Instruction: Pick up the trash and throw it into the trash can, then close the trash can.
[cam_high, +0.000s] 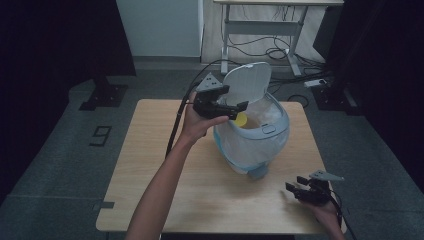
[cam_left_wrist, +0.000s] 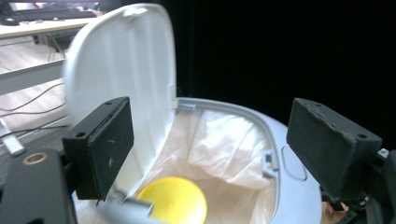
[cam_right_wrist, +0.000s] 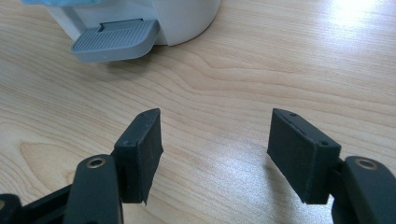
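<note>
A small round pedal bin (cam_high: 252, 140) stands on the wooden table (cam_high: 165, 190), its white lid (cam_high: 247, 82) raised and a clear plastic liner (cam_left_wrist: 224, 140) inside. A yellow round object (cam_high: 241, 119) lies in the bin's mouth (cam_left_wrist: 173, 199). My left gripper (cam_high: 234, 98) hovers open just above the bin's left rim, its jaws apart over the yellow object and holding nothing. My right gripper (cam_high: 296, 186) rests open near the table's front right corner, jaws wide apart with bare wood between them. The bin's grey foot pedal (cam_right_wrist: 116, 40) lies ahead of it.
A dark floor surrounds the table. A white desk frame (cam_high: 260, 30) with cables beneath stands at the back. Dark curtains hang left and right. A power strip (cam_high: 317, 82) lies on the floor behind the bin.
</note>
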